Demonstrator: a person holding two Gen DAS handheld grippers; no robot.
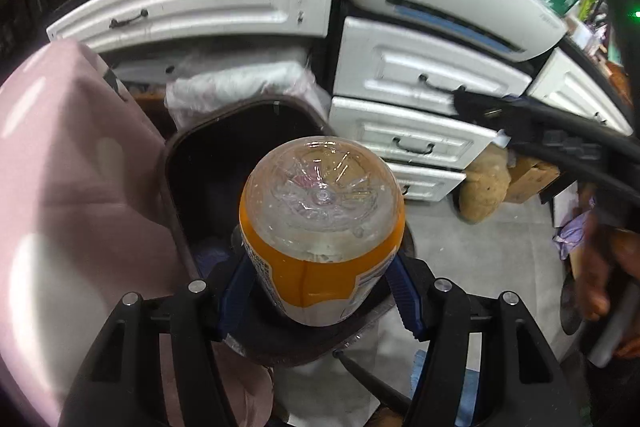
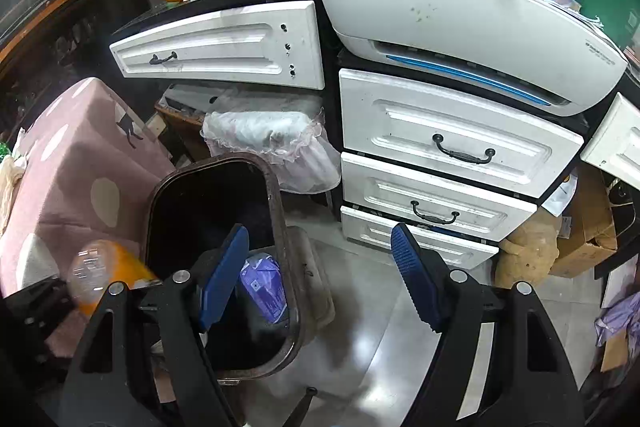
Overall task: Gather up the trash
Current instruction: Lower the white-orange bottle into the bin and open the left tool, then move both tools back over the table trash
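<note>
My left gripper [image 1: 320, 291] is shut on an empty clear plastic bottle [image 1: 322, 227] with an orange label, bottom end pointing away, held over the open dark trash bin [image 1: 180, 155]. The bottle also shows blurred at the left of the right wrist view [image 2: 104, 267]. My right gripper [image 2: 320, 275] is open and empty, above the bin's right rim [image 2: 280, 211]. A purple wrapper [image 2: 262, 283] lies inside the bin.
White drawers [image 2: 452, 147] stand behind the bin, with a white printer [image 2: 440, 19] on top. A pink cloth-covered box [image 2: 72, 179] is on the left. A white bag-lined basket [image 2: 272, 143] sits behind the bin. A brown sack [image 2: 528, 255] and cardboard box [image 2: 588, 227] lie on the right floor.
</note>
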